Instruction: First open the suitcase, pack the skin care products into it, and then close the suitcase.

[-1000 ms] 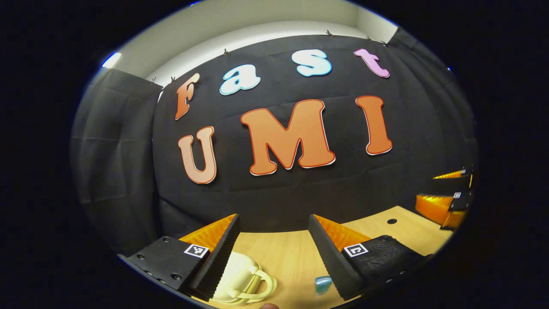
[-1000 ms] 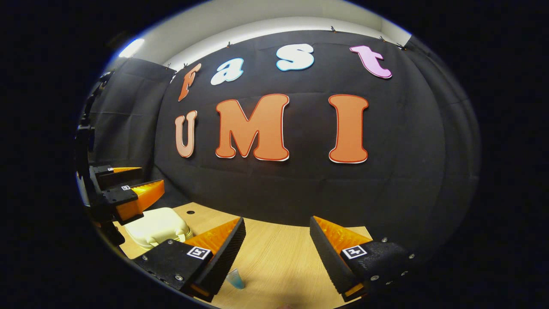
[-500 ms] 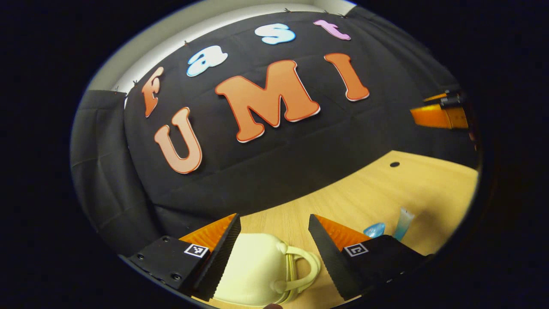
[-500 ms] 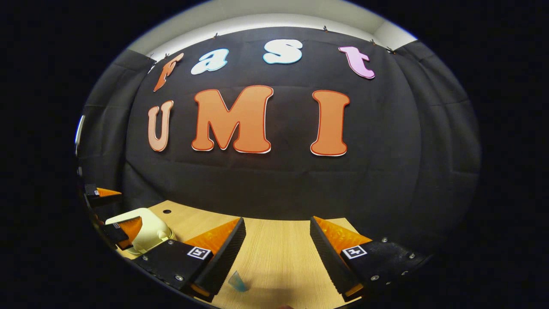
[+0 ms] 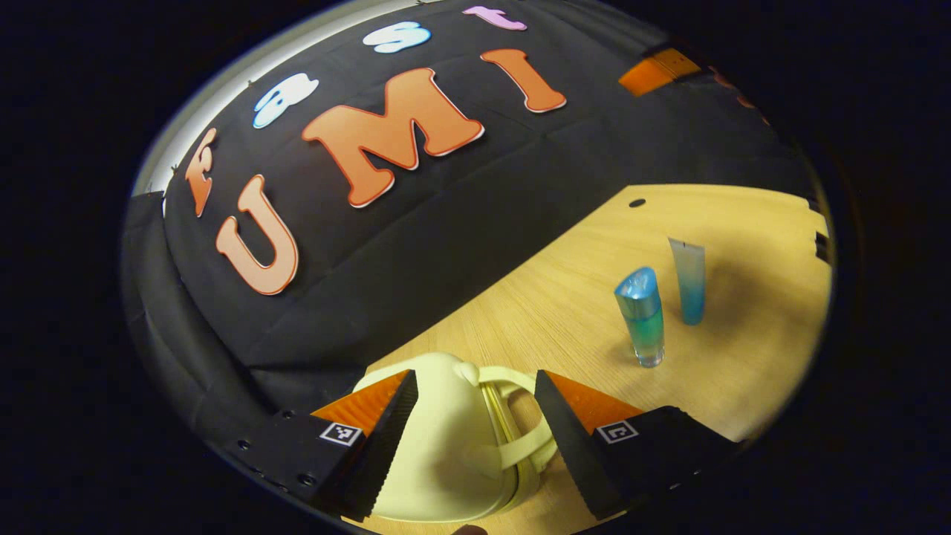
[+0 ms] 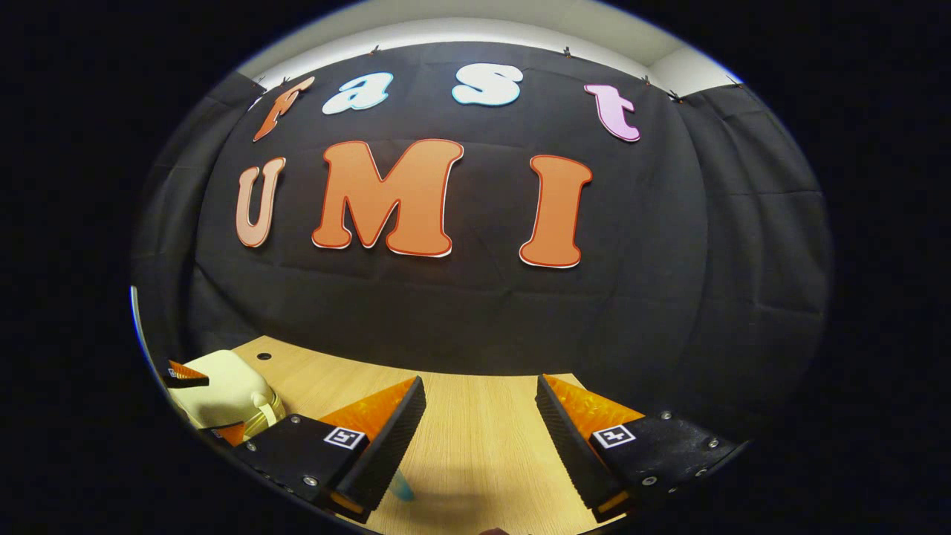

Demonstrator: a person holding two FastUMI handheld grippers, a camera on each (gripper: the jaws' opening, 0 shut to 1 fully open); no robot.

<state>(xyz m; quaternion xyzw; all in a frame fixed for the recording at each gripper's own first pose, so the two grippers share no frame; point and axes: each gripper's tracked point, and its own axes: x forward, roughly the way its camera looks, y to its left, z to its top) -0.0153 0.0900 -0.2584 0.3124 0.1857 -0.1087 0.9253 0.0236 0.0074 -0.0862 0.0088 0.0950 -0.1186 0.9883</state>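
In the left gripper view, the left gripper point(image 5: 475, 416) is hanging with its fingers spread wide over a small cream suitcase point(image 5: 446, 461), gripping nothing. The closed case is lying on the wooden table point(image 5: 565, 297) between and just below the fingers, its handle point(image 5: 520, 423) showing in the gap. Ahead and to this gripper's right, a blue bottle point(image 5: 641, 316) and a blue tube point(image 5: 689, 280) are standing upright near each other, well apart from the case. In the right gripper view, the right gripper point(image 6: 479, 423) is also gaping wide and empty above the table point(image 6: 475, 438), with the suitcase point(image 6: 219, 390) sitting far off to its left.
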